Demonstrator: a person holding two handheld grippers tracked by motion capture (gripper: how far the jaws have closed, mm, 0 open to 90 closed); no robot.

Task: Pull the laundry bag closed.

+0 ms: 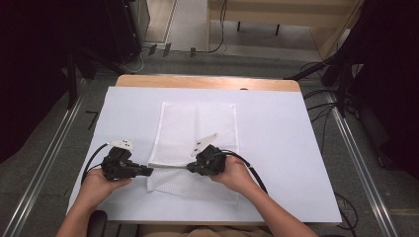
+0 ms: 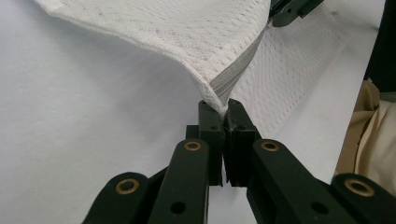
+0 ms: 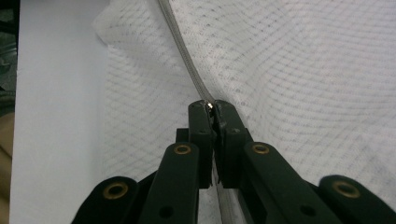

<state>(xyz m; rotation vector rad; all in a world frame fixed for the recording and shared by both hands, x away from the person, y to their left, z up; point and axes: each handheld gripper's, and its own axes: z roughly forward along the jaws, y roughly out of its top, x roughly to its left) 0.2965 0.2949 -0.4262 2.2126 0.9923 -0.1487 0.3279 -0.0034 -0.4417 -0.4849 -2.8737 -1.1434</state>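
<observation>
While both hands sit low near the table's front edge, the left gripper (image 1: 148, 171) is clamped on the end corner of the white mesh zip bag (image 1: 197, 133), right where the grey zipper (image 2: 238, 70) terminates; in the left gripper view the fabric is pinched between the pads and lifts off the surface. The right gripper (image 1: 190, 168) is closed on the small metal zipper pull (image 3: 210, 106), with the zipper track running away from its tips across the mesh. The two tips face each other along the zipper line, near but apart, with the bag's lower fold between and below them and the rest of the bag lying flat beyond. The surface is a white sheet (image 1: 276, 143) over a wooden table (image 1: 207, 82). Beyond the far edge there is grey floor, black stands and loose cables (image 1: 326, 113), with metal rails (image 1: 49, 163) down both sides.
</observation>
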